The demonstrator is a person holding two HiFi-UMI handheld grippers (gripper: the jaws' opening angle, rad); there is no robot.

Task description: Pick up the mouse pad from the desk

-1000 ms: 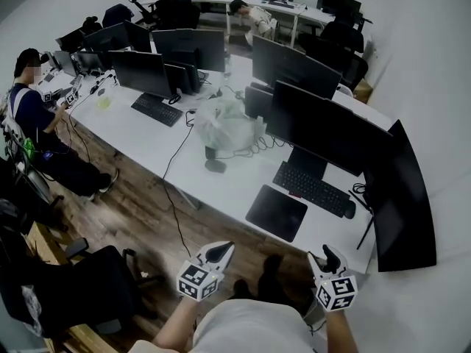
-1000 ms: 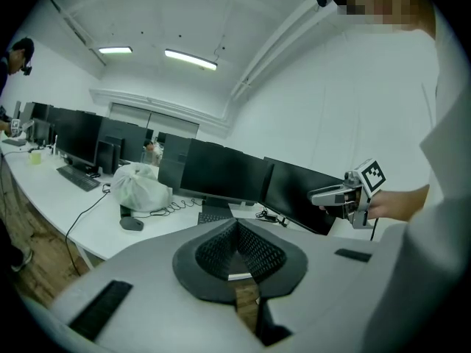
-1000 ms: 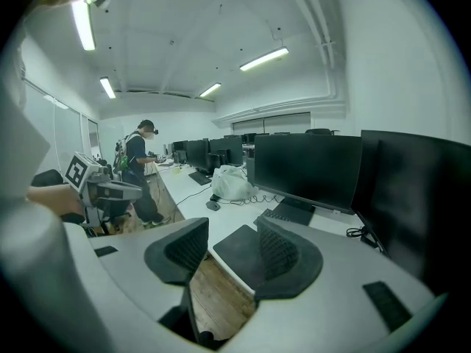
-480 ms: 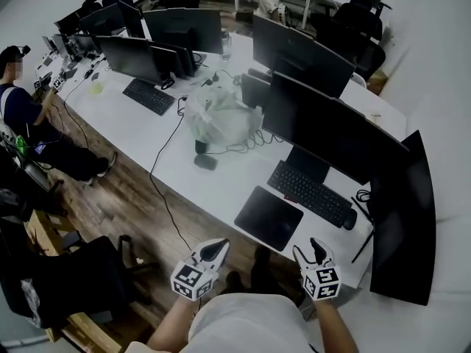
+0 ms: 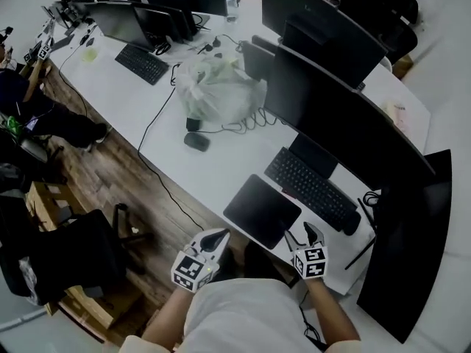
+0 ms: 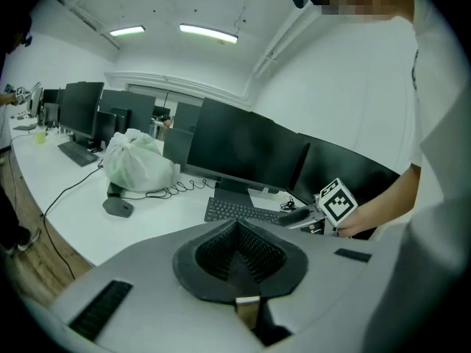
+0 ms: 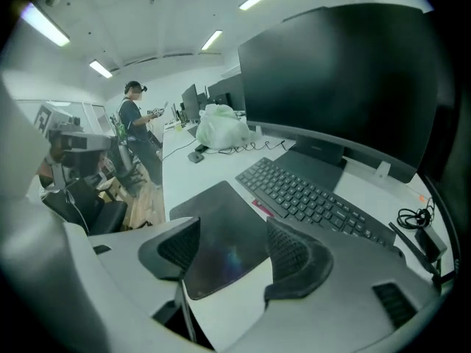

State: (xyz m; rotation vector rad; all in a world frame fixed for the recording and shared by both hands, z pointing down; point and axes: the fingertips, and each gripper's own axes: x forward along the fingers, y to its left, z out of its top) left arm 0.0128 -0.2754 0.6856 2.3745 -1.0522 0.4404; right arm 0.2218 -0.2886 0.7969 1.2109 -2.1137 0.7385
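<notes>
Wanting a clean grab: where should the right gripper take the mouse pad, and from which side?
Probably its near corner, by the front edge of the desk: the mouse pad lies flat and thin, so come in low from the front, one jaw under. The right gripper, its jaws just opened wider, hovers there, empty.

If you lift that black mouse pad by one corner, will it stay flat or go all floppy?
Probably floppy: the mouse pad looks very thin and lies flat on the desk. Likely light too, being so thin. Its faint sheen hints at a smooth, maybe slippery top.
</notes>
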